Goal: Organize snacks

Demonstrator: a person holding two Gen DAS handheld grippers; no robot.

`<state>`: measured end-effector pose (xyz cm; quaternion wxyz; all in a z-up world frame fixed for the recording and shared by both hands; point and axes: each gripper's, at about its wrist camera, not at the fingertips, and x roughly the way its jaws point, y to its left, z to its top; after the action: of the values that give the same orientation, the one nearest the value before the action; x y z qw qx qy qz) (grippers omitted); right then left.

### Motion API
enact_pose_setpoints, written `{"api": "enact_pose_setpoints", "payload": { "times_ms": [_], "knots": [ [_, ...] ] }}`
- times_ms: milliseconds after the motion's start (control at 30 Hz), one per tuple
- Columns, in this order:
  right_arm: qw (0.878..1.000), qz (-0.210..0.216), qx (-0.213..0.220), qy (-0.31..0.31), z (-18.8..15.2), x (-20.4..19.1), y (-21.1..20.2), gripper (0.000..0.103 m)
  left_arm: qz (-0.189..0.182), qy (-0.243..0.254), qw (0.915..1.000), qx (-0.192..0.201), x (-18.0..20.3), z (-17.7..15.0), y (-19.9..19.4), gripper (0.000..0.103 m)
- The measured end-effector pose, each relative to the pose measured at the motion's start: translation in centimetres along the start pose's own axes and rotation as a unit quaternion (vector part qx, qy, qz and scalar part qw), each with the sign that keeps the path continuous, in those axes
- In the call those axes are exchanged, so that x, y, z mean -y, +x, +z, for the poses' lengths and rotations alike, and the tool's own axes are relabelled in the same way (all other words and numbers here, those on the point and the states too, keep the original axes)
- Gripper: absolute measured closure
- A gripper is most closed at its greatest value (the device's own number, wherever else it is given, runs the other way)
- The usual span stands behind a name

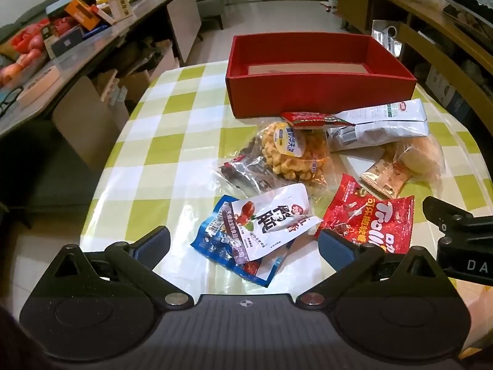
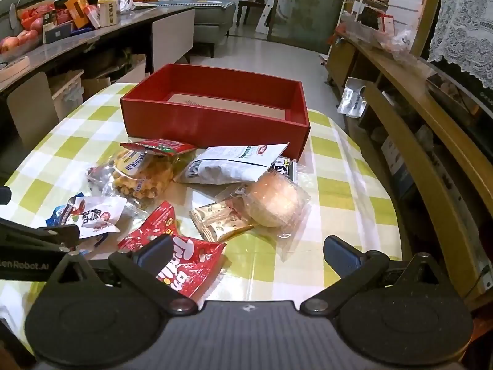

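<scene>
Starting from scratch: nothing is sorted yet.
I see the red box (image 1: 317, 92) empty at upper centre, every snack packet (image 1: 268, 225) loose on the tabletop (image 1: 154, 141) below it; my left gripper (image 1: 243, 243) and right gripper (image 2: 246, 254) gape, holding nothing.

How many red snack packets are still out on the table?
2. The red gummy packet lies nearest, beside the right hand-held gripper. The red-topped packet lies against the red box, over the waffle bag. Others may be buried in the pile.
</scene>
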<state>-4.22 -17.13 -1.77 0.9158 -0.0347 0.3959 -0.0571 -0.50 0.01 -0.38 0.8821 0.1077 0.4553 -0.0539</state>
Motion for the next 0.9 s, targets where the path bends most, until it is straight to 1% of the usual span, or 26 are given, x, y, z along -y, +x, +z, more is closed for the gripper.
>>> {"api": "enact_pose_setpoints", "payload": {
  "times_ms": [900],
  "knots": [
    [1.0,0.006,-0.012,-0.007,-0.19,-0.21,0.36,0.0,0.001,0.003,1.0,-0.002,0.26,-0.06,0.01,0.0]
  ]
}}
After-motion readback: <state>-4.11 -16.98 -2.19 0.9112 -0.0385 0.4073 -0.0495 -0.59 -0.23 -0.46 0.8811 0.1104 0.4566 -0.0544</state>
